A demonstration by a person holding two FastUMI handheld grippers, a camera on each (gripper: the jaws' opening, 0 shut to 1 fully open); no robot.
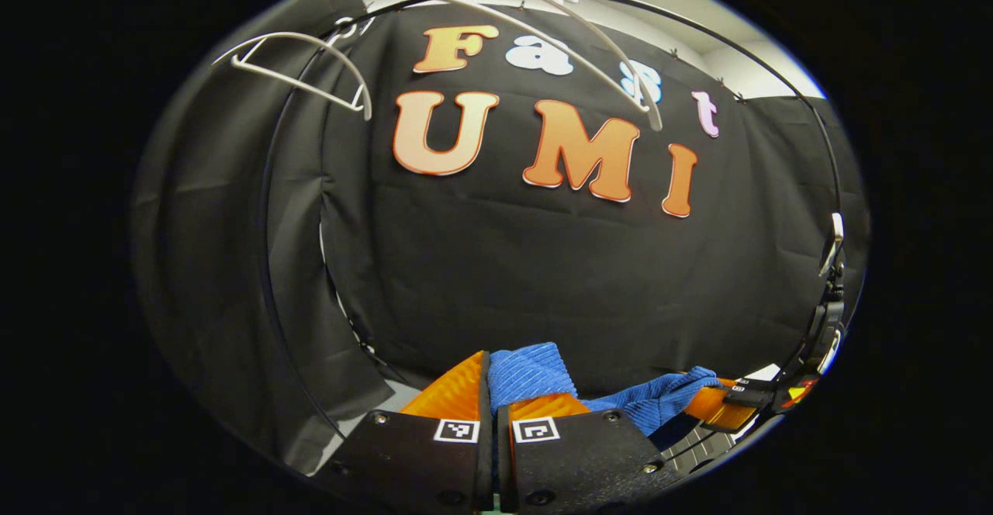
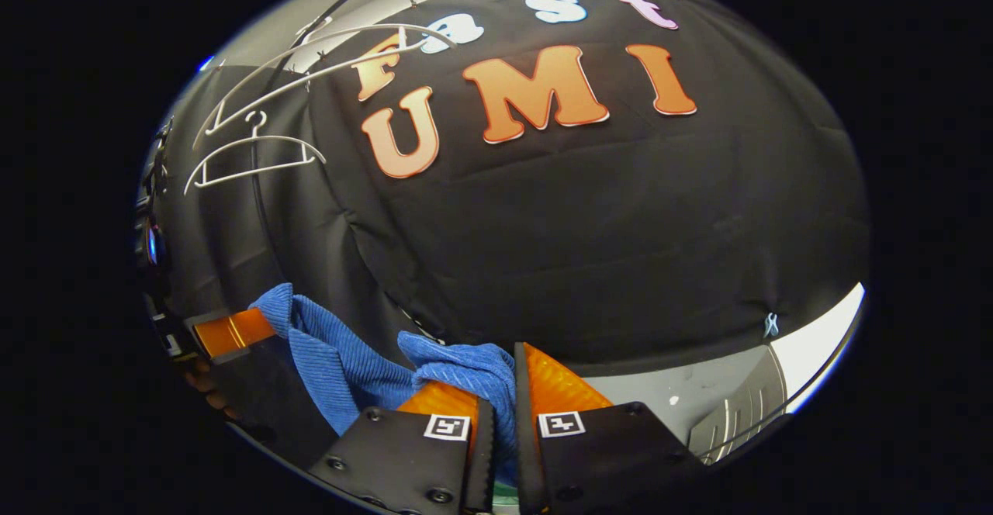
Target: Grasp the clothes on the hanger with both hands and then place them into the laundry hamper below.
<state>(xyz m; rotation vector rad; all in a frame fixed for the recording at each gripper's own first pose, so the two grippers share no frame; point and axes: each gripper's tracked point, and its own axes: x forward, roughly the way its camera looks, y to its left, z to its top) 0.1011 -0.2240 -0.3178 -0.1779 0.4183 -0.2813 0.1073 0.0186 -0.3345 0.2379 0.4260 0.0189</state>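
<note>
Left gripper view shows the left gripper clamped on the blue cloth, and the right gripper pinches its other end.

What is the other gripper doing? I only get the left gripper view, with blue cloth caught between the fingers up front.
Observer: In the right gripper view, the right gripper has the blue cloth pinched between both its fingers.
Operator: And how does the cloth hang between the two?
Observer: It dips in a loose fold from the left gripper across to the right one.
</note>
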